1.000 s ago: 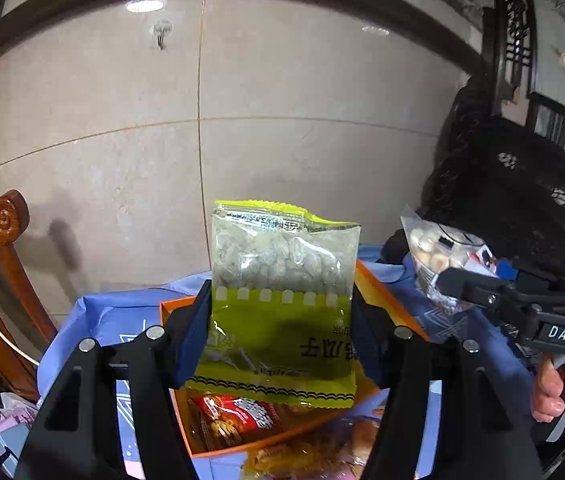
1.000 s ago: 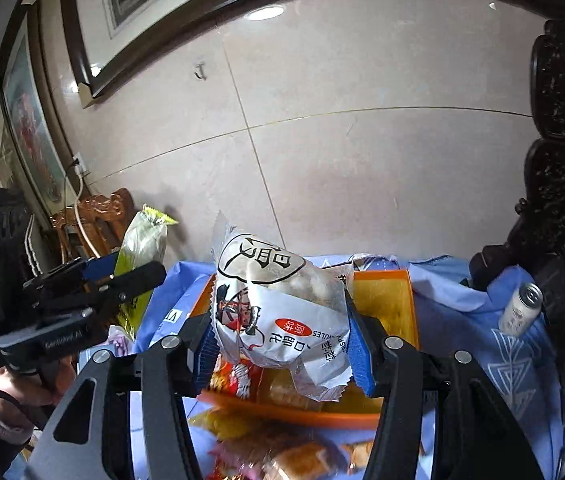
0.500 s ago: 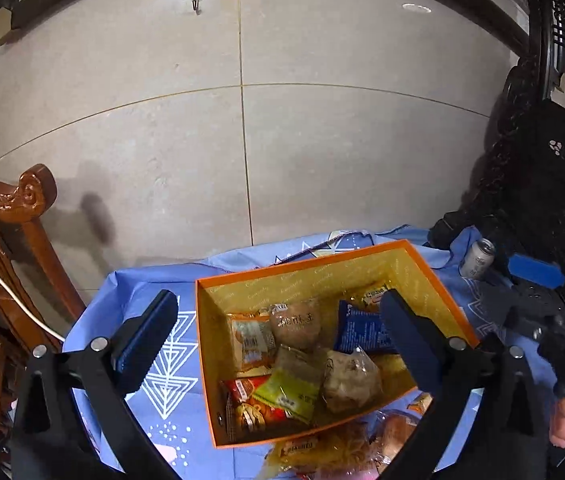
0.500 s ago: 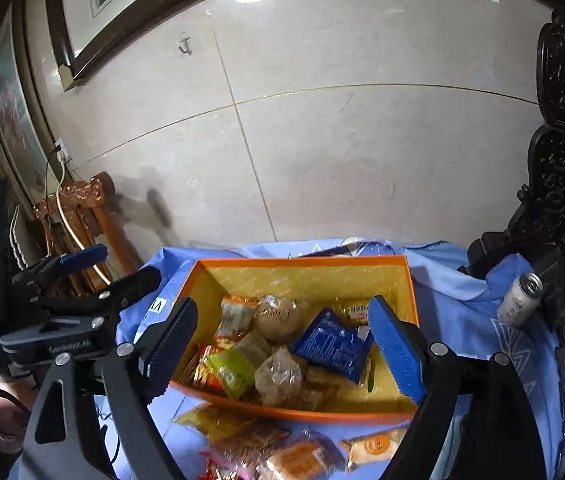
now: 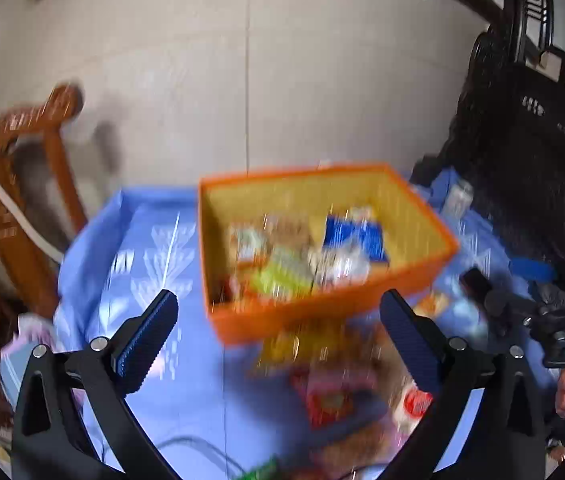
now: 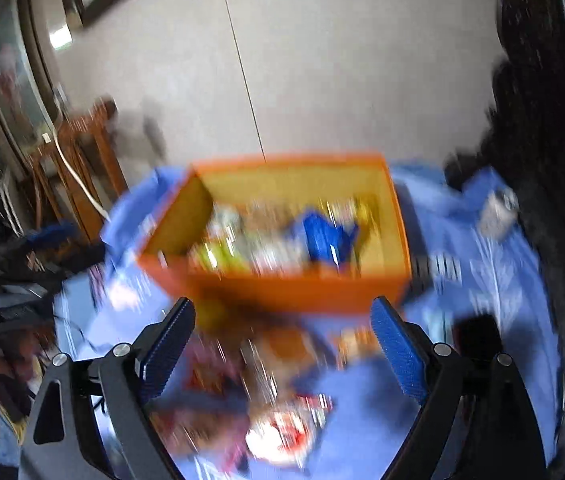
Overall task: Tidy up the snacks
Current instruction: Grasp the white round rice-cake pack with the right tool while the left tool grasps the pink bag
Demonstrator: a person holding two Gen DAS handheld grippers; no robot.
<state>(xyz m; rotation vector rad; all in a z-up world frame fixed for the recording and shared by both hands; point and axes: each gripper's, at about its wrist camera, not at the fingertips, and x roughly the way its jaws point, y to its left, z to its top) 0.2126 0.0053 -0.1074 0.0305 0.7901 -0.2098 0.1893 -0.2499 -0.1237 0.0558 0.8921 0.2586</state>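
Note:
Both views are motion-blurred. An orange box (image 5: 322, 312) with a yellow inside stands on the blue cloth and holds several snack packets, among them a blue one (image 5: 356, 236) and a green-yellow one (image 5: 282, 276). The box also shows in the right wrist view (image 6: 282, 292). Loose snack packets (image 5: 334, 396) lie on the cloth in front of the box, and in the right wrist view (image 6: 282, 432) too. My left gripper (image 5: 278, 332) is open and empty, in front of the box. My right gripper (image 6: 282, 336) is open and empty, in front of the box.
A blue patterned tablecloth (image 5: 154, 264) covers the table. A can (image 5: 458, 196) stands right of the box. A wooden chair (image 5: 22, 184) is at the left, dark carved furniture (image 5: 538, 160) at the right, a tiled wall behind. The other gripper's handle (image 5: 562, 344) shows at right.
A second ago each gripper was shut on a snack bag over the box. Both opened and the bags dropped into the box. Both grippers have since pulled back and lower toward the loose packets.

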